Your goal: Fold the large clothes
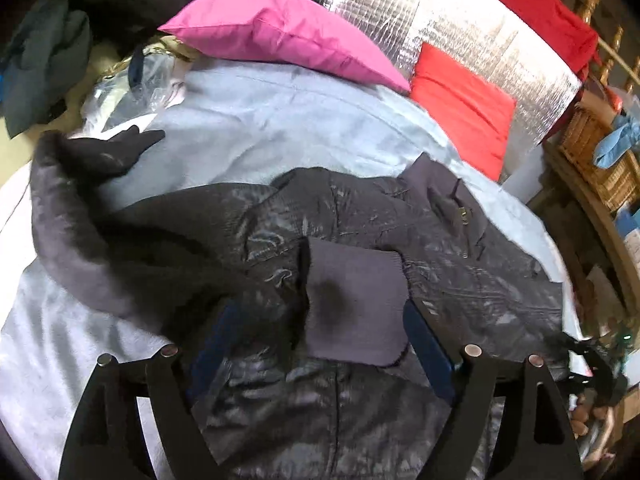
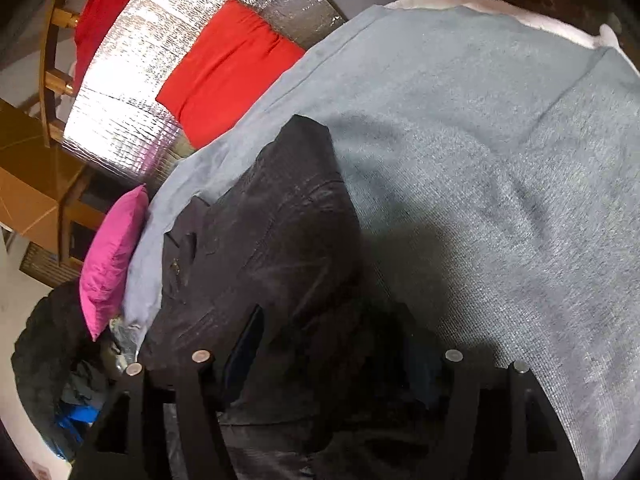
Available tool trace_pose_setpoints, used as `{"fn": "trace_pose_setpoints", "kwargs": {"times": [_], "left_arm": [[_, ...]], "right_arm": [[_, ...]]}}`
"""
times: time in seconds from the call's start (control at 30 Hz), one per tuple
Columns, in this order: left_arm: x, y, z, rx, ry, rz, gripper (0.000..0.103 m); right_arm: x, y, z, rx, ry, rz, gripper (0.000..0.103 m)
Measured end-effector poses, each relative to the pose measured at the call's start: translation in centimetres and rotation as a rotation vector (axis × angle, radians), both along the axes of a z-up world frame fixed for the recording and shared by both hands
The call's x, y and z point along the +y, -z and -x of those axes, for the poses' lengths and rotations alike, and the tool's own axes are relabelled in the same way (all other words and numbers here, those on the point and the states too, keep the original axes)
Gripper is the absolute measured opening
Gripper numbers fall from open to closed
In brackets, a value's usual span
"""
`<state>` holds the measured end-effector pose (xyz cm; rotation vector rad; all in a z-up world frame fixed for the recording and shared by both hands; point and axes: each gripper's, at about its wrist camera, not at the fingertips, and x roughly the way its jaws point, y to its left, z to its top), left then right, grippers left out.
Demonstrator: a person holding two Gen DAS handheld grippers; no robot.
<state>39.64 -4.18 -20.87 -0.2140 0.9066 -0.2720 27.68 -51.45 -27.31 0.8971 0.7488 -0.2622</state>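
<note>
No text, label, brand, number or sign can be read in either view. The dark jacket (image 1: 360,220) on the pale blue sheet (image 1: 260,120) shows only a small metal zip pull near its collar, too small to bear legible marks, and the papers on the shelves to the right of the jacket are too blurred to make out.

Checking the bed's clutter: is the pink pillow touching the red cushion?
Touching: the left wrist view shows the pink pillow's corner resting against the red cushion's edge, no gap.

Jacket (image 1: 360,216) on bedspread (image 1: 256,128) — pillows (image 1: 280,36) behind
</note>
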Motion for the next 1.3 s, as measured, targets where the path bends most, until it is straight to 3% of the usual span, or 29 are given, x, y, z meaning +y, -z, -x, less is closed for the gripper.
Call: {"fn": "trace_pose_setpoints", "kwargs": {"times": [0.07, 0.17, 0.27, 0.43, 0.53, 0.63, 0.73, 0.8, 0.9, 1.0, 1.13, 1.2, 1.3], "left_arm": [[-1.6, 1.1, -0.9, -0.023, 0.007, -0.083, 0.085], [-4.4, 3.7, -1.7, 0.037, -0.017, -0.381, 0.085], [-5.1, 3.6, -1.2, 0.032, -0.015, -0.434, 0.084], [-4.4, 0.1, 0.9, -0.033, 0.015, -0.333, 0.084], [-3.7, -3.5, 3.0, -0.139, 0.042, -0.303, 0.084], [-0.9, -7.1, 4.6, -0.251, -0.004, -0.29, 0.088], [3.6, -9.1, 5.1, -0.287, -0.125, -0.274, 0.097], [6.9, -9.4, 4.7, -0.266, -0.205, -0.26, 0.097], [12.6, -8.9, 3.9, -0.2, -0.322, -0.18, 0.097], [17.8, -8.0, 2.7, -0.141, -0.442, -0.032, 0.097], [20.4, -7.1, 1.4, -0.117, -0.499, 0.179, 0.097], [20.1, -6.4, 0.3, -0.089, -0.513, 0.205, 0.097], [19.2, -4.7, -1.8, -0.013, -0.52, 0.168, 0.097]], "right_arm": [[0.5, 0.0, -0.5, 0.031, -0.02, 0.064, 0.067], [1.5, -0.3, -1.4, 0.091, -0.039, 0.168, 0.06], [1.9, -1.9, -1.3, 0.108, -0.03, 0.224, 0.06], [3.0, -7.8, 1.8, -0.062, 0.063, 0.439, 0.061], [5.4, -8.8, 1.8, -0.147, -0.037, 0.454, 0.061], [9.0, -6.8, -0.4, -0.085, -0.209, 0.417, 0.061], [11.1, -2.7, -3.0, 0.085, -0.345, 0.347, 0.061], [11.8, -1.4, -3.5, 0.134, -0.35, 0.349, 0.061], [11.9, -3.1, -2.4, 0.078, -0.329, 0.325, 0.061], [12.2, -4.2, -1.3, 0.036, -0.304, 0.357, 0.061], [12.8, -2.5, -1.8, 0.107, -0.327, 0.381, 0.061], [12.8, -2.0, -2.0, 0.131, -0.337, 0.417, 0.061], [13.4, -1.9, -2.4, 0.141, -0.347, 0.452, 0.061]]}}
